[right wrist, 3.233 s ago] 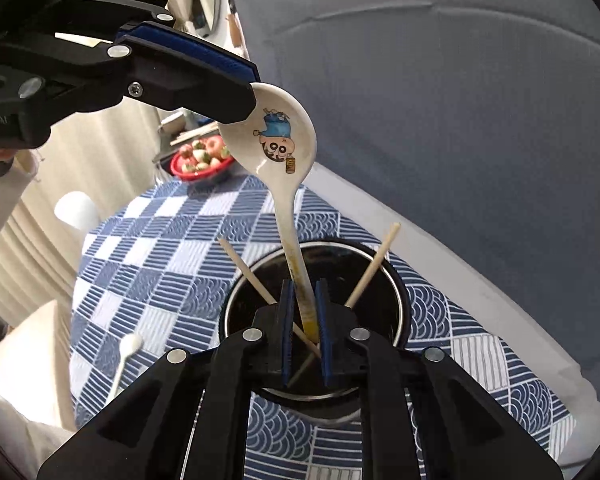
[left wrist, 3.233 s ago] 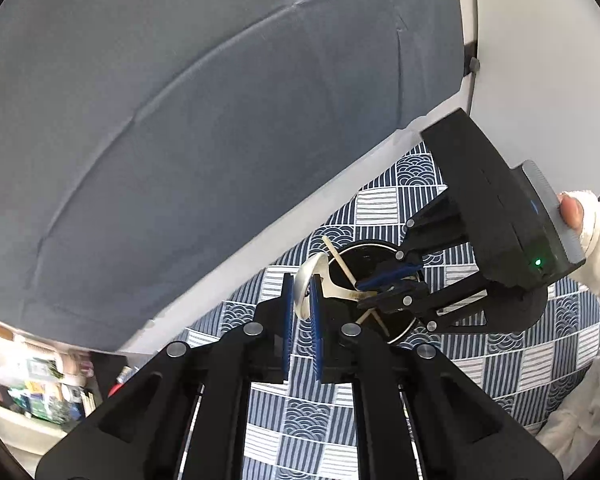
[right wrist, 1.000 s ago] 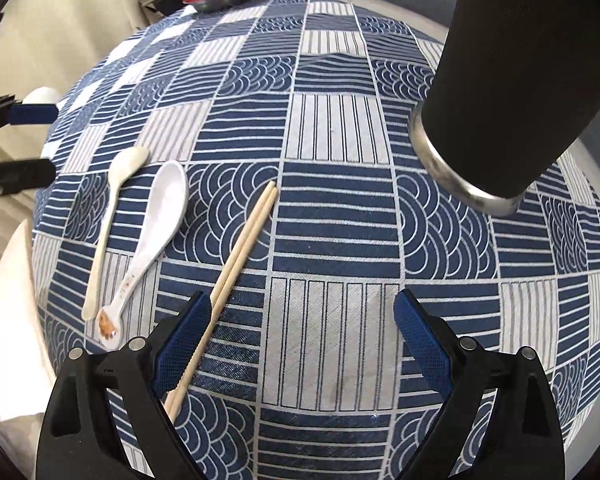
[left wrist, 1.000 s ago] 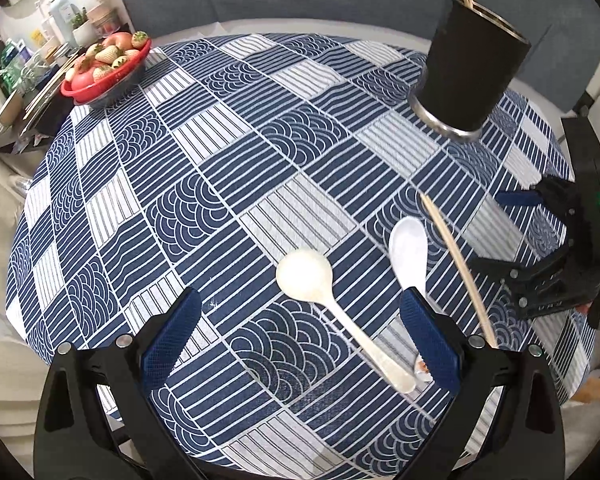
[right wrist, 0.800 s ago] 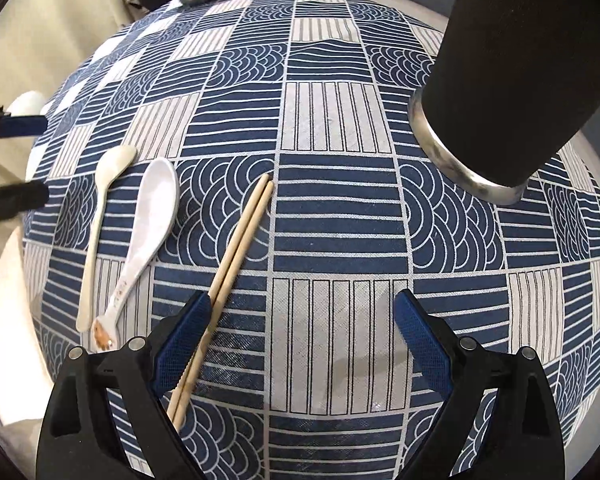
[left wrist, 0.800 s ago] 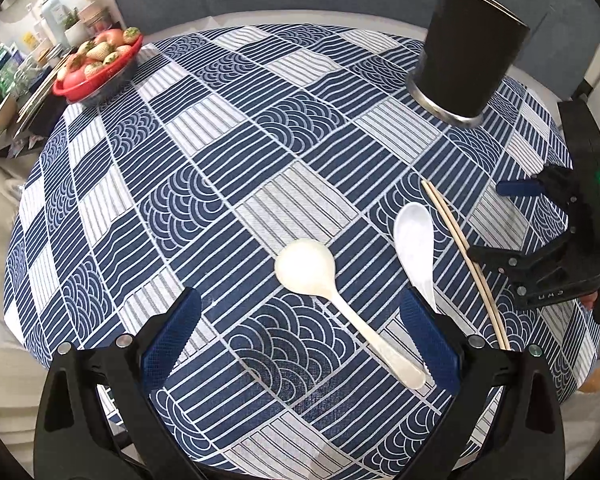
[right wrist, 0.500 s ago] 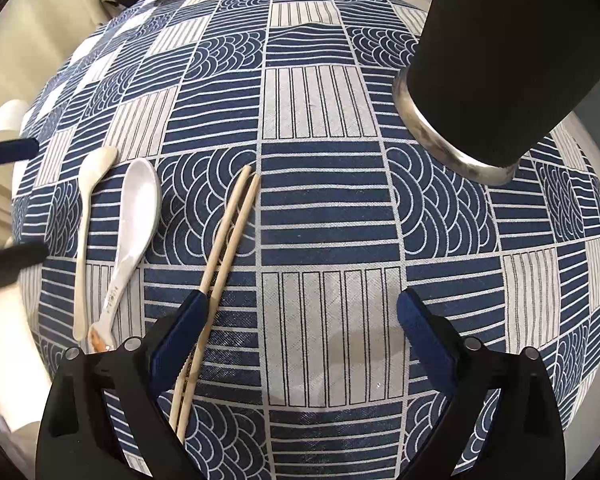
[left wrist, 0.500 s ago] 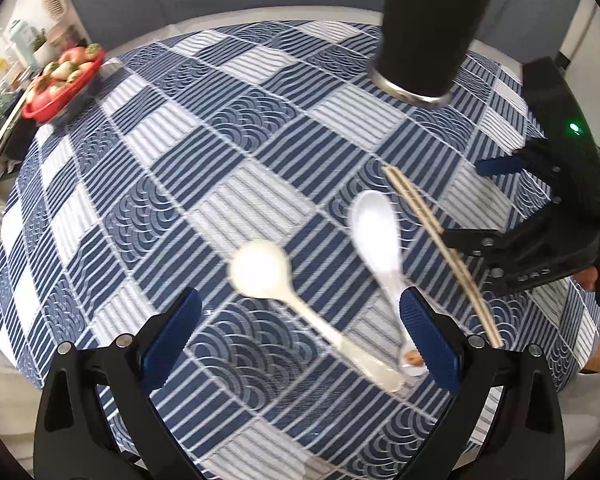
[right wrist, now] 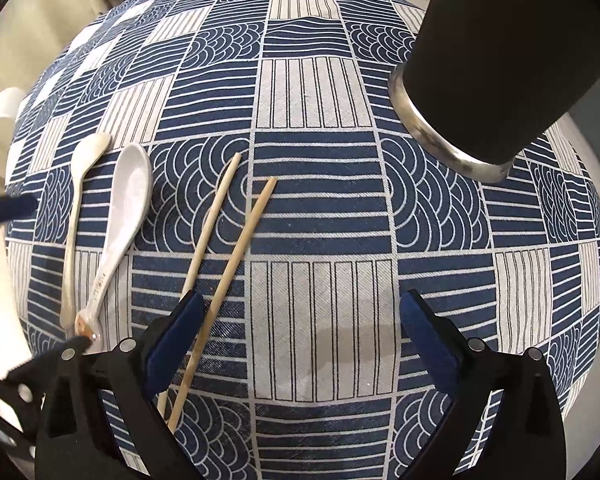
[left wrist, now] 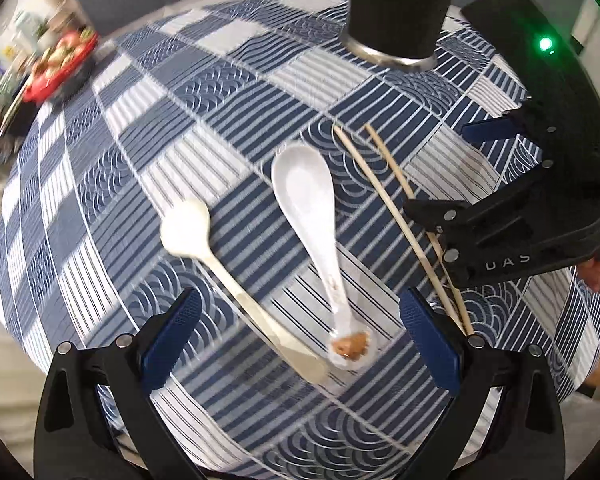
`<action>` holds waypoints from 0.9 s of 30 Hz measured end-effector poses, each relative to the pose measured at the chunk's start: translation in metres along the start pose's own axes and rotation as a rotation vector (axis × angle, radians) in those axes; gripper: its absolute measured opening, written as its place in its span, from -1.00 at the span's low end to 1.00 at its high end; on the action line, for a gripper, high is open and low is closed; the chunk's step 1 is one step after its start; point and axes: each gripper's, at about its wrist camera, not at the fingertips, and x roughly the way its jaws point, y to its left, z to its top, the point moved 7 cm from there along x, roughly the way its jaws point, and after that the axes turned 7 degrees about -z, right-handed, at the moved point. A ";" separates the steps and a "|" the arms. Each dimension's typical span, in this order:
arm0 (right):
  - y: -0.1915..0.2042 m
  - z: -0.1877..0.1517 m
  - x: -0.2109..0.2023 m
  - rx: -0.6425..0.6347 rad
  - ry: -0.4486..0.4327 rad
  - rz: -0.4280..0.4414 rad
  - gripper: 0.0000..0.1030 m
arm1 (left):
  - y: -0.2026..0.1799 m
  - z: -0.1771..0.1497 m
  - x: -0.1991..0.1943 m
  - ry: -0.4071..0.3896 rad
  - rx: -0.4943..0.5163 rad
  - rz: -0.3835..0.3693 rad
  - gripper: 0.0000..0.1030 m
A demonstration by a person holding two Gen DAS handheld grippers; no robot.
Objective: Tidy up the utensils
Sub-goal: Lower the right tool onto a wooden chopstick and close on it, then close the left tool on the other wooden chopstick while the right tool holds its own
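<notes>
Left wrist view: both grippers, left & right, were spread wide over 2 spoons & 2 chopsticks, ready to grab for the cup.

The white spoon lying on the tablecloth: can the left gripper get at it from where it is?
Probably yes. The left gripper is open, and the white spoon lies flat with its handle end between the fingers. The slimmer spoon lies close alongside, so it might get caught too.

Left tool jaws spread wide, empty; right tool likewise, angled downward.
</notes>
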 end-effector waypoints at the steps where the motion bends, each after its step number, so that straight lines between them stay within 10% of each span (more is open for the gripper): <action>1: 0.000 -0.001 -0.001 -0.006 -0.002 0.002 0.79 | -0.002 -0.003 0.001 0.005 -0.020 0.000 0.88; 14: -0.028 -0.022 -0.015 -0.081 -0.037 0.029 -0.03 | -0.042 -0.011 0.014 0.056 -0.198 0.021 0.64; 20: -0.050 -0.038 -0.021 -0.064 -0.042 0.029 -0.79 | -0.055 -0.008 0.024 0.085 -0.275 0.044 0.05; 22: -0.061 -0.044 -0.023 -0.052 -0.037 0.043 -0.86 | -0.062 -0.008 0.023 0.085 -0.268 0.039 -0.29; 27: -0.079 -0.058 -0.026 -0.018 -0.025 0.088 -0.90 | -0.065 -0.017 0.021 0.111 -0.325 0.006 -0.42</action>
